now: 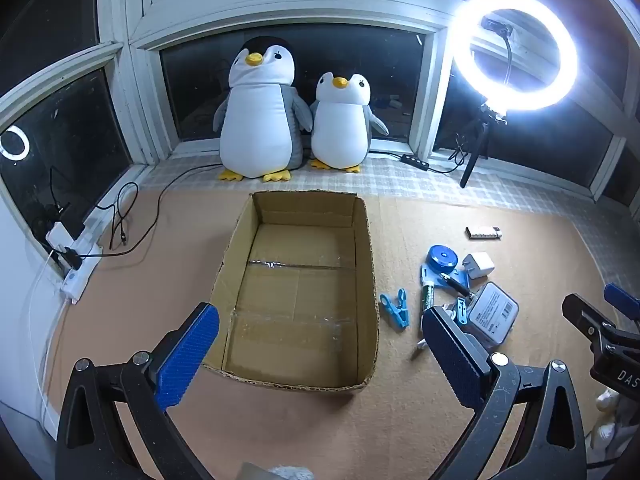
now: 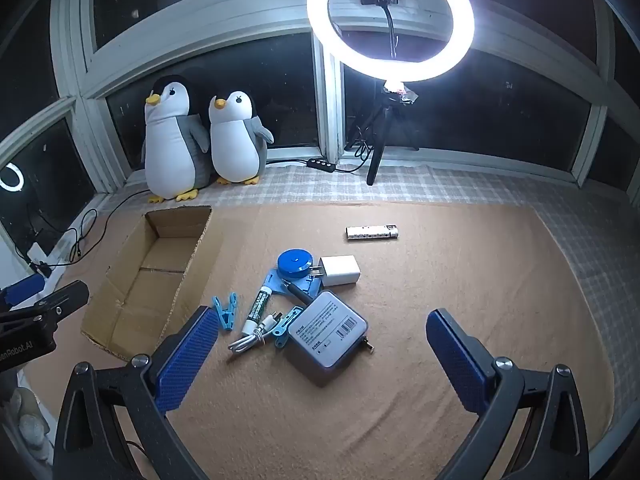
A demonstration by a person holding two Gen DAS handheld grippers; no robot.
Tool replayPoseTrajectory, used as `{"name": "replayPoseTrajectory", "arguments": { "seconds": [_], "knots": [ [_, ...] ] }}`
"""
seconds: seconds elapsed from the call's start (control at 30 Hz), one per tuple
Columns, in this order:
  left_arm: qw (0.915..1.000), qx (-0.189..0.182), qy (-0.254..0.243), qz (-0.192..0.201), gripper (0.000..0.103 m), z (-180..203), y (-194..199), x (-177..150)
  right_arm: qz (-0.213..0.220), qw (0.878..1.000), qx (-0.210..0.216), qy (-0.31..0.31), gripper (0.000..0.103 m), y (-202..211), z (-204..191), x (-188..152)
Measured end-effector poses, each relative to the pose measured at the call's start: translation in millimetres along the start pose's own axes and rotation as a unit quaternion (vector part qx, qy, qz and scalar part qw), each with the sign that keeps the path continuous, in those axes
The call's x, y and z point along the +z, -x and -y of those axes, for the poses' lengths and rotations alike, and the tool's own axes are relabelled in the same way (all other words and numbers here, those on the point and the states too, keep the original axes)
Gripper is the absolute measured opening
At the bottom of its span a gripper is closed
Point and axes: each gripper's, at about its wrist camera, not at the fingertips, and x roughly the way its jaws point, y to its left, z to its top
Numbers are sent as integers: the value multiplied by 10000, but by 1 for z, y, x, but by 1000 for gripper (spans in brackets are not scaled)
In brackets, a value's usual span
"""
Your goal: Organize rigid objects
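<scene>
An open cardboard box sits empty on the tan mat. To its right lies a pile: a grey power bank, a white charger, a blue round tape measure, a green-labelled glue stick, a blue clothes peg, a white cable, and a white lighter farther back. My left gripper is open above the box's near edge. My right gripper is open, just before the power bank.
Two plush penguins stand at the window behind the box. A lit ring light on a tripod stands at the back right. Cables and a power strip lie along the left wall.
</scene>
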Motion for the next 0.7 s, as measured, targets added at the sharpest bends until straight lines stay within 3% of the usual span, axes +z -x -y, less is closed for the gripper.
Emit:
{"name": "replayPoseTrajectory", "arguments": {
  "seconds": [0.7],
  "knots": [
    [10000, 7, 38, -31, 103, -1, 0, -2, -69, 10000, -1, -8, 103, -1, -2, -4]
  ]
}}
